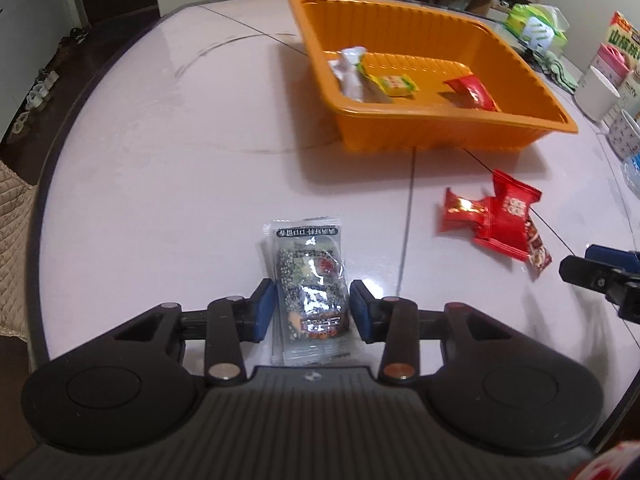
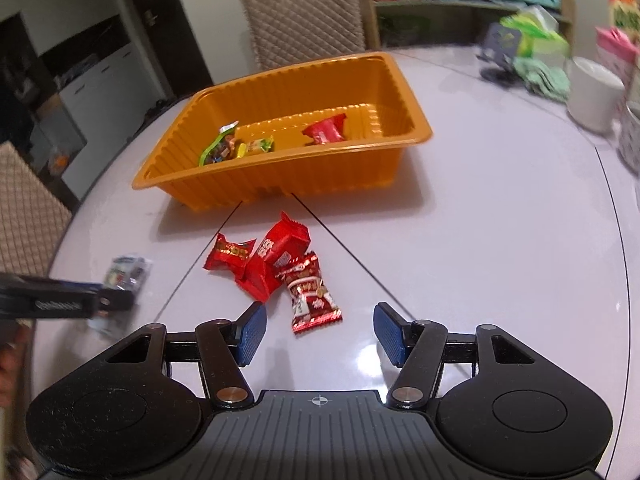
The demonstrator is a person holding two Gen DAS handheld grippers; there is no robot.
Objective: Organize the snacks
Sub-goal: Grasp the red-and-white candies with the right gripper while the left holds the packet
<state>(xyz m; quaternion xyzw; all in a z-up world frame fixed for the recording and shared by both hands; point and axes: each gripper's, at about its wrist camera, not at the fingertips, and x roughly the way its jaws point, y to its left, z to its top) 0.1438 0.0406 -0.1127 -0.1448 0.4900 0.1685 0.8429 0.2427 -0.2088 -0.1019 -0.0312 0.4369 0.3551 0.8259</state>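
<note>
Orange tray [image 1: 460,118] far on table, three snacks inside. Your left gripper [image 1: 313,306] open, pads either side of silver snack packet [image 1: 308,280], not yet squeezing. Your right gripper [image 2: 318,334] open, empty, near three red packets [image 2: 276,268] left on table.

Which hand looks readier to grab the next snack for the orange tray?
Left, probably. The left tool already has its open fingers on either side of the clear snack packet, so it only needs to close. The right tool is open too, short of the red snack pile, nothing between its fingers.
</note>
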